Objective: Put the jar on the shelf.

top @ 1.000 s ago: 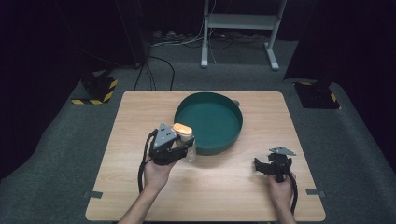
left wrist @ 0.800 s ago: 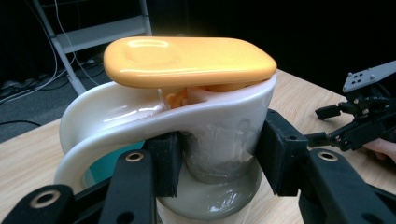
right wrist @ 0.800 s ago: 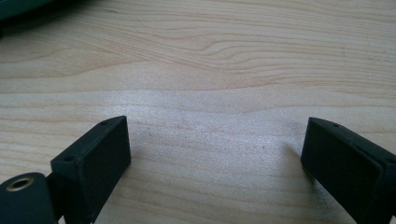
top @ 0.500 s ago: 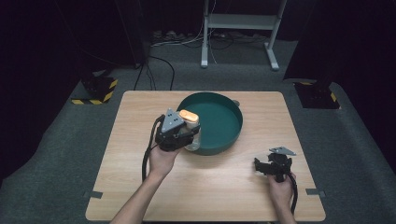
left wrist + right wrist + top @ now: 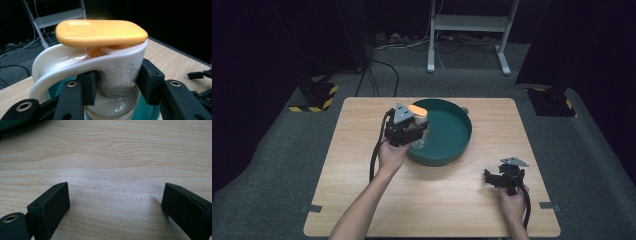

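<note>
Item one: a white jug with an orange lid [image 5: 417, 111], which we find clamped in the left gripper [image 5: 409, 131]. In the left gripper view the two black jaws press against opposite sides of the jug's [image 5: 110, 75] neck, just under its white collar, with the looped white handle [image 5: 50, 72] curving off to the left of the jaws (the glassy lower body is cut off at the bottom edge). The orange lid [image 5: 100, 32] sits flat on top, above the jaws. In the high view we see this jug held upright over the near-left rim of the green basin [image 5: 452, 135]; whether its base touches the rim or the basin floor we cannot tell.

Item two: the green basin, round, standing on the far middle of the wooden table [image 5: 362, 190].

Item three: the right gripper [image 5: 504, 175], near the table's right front corner, well apart from the basin and jug. In the right gripper view its jaws stand wide apart with nothing between them, low over bare wood grain [image 5: 112, 170].
</note>
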Demonstrator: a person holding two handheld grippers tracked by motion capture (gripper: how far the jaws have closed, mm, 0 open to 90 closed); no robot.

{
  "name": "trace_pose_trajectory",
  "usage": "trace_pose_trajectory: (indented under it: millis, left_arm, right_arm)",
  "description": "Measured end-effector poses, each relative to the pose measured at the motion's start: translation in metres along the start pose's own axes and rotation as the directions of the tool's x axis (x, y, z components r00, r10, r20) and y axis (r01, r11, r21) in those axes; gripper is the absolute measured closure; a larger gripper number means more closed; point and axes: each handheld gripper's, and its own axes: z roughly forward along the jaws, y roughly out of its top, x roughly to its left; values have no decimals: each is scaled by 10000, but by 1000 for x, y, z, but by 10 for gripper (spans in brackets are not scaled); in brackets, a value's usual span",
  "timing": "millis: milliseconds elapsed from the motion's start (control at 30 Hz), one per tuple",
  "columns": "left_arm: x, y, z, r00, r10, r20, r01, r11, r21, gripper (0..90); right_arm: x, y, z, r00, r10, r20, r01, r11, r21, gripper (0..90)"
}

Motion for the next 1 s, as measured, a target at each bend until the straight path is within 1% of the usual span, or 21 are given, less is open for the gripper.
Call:
trace_pose_trajectory:
  millis: [67,100,133,200,233,333,367,433,500,533,600,633,700,800,933,1000]
  left_arm:
    - [6,-1,7,9998,-150,-87,150,9999,-11,544]
    - [6,-1,7,9998,-150,-87,150,9999,-11,544]
    - [10,-2,13,9992,-376,-99,376,9993,-33,544]
    - [13,-3,19,9987,-495,-137,495,9988,9,544]
    - [13,-3,21,9986,-483,-222,485,9988,78,544]
    - [13,-4,30,9984,-272,-502,290,9990,355,543]
    - [14,-5,33,9979,-292,-586,320,9984,472,543]
    - [17,-7,37,9969,-385,-681,424,9975,569,543]
    - [19,-8,40,9963,-390,-768,441,9968,663,543]
    - [20,-9,43,9962,-411,-764,465,9964,710,543]
    - [24,-11,47,9954,-674,-687,722,9949,702,544]
    - [24,-11,47,9954,-674,-687,722,9949,702,544]
    - [27,-14,51,9936,-947,-614,986,9930,655,544]
    - [29,-16,57,9923,-1060,-641,1104,9914,706,544]
    - [30,-20,64,9921,-930,-840,1002,9912,861,543]
    - [30,-22,66,9922,-895,-866,966,9919,821,544]
  right_arm:
    - [0,0,0,10000,0,2,0,10000,5,75]
    - [0,0,0,10000,0,2,0,10000,5,75]
    - [0,0,0,10000,1,3,-1,10000,4,76]
    - [0,0,0,10000,0,3,0,10000,5,75]
    - [0,0,0,10000,1,2,-1,10000,6,76]
    - [0,0,0,10000,13,5,-13,10000,16,76]
    - [0,0,0,10000,14,3,-14,10000,18,75]
    - [0,0,0,10000,18,4,-18,10000,10,75]
    - [0,0,0,10000,14,5,-14,10000,17,75]
    - [0,0,0,10000,10,5,-10,10000,10,75]
    - [0,0,0,10000,13,1,-13,10000,8,76]
    - [0,0,0,10000,13,2,-13,10000,12,76]
    - [0,0,0,10000,12,2,-12,10000,10,76]
    - [0,0,0,10000,4,3,-4,10000,2,75]
    - [0,0,0,10000,21,5,-21,10000,11,76]
    - [0,0,0,10000,17,3,-17,10000,11,75]
